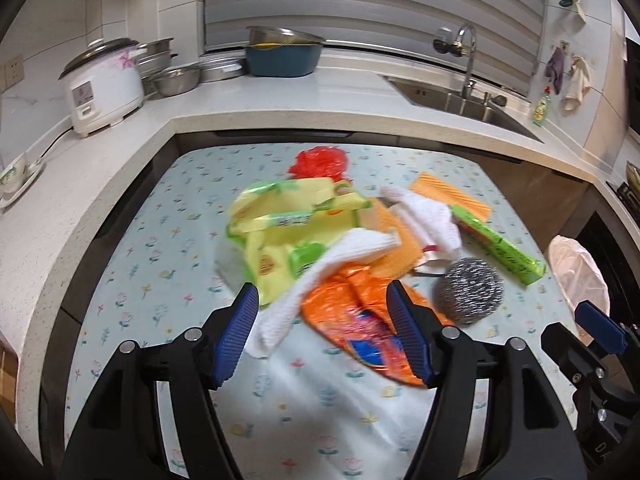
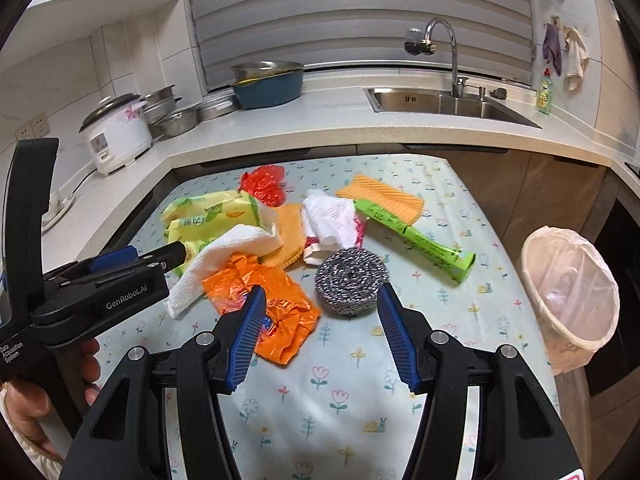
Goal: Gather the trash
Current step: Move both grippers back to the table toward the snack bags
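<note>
A heap of trash lies on the flowered tablecloth: an orange wrapper, a white paper towel, yellow-green packaging and a red bag. My left gripper hovers open over the orange wrapper and paper towel, its pads pressing on nothing. My right gripper is open too, near the steel scourer. A bin with a pink liner stands off the table's right edge.
Also on the table are a green box, an orange cloth and a white cloth. The counter behind carries a rice cooker, steel bowls, a blue basin and a sink. A hand holds the left gripper.
</note>
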A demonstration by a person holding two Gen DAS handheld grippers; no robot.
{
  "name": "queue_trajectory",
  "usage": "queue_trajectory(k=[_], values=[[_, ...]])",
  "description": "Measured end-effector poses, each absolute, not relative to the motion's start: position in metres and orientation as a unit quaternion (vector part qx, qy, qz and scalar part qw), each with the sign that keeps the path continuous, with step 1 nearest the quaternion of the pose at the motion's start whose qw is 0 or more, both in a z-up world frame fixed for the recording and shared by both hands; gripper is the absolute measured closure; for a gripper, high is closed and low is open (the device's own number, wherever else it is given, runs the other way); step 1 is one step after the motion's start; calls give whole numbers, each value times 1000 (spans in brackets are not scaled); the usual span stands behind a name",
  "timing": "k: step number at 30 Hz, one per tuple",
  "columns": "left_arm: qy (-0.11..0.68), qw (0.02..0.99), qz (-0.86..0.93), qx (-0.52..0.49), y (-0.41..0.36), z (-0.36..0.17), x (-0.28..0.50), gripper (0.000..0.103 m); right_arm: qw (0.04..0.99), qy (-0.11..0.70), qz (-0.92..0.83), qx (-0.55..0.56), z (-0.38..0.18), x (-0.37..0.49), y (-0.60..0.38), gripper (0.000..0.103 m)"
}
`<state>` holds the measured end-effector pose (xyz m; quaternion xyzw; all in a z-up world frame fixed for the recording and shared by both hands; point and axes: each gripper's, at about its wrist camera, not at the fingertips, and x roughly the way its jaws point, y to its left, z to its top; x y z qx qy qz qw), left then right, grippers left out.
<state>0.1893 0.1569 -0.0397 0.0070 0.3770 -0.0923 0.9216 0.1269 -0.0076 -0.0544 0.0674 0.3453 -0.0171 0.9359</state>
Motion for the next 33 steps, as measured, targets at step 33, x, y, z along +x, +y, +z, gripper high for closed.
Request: queue_trajectory(k=[33], values=[[397,914,-86,-2,199,-75,299,22,896,437,4,74,-148,222,21,47]])
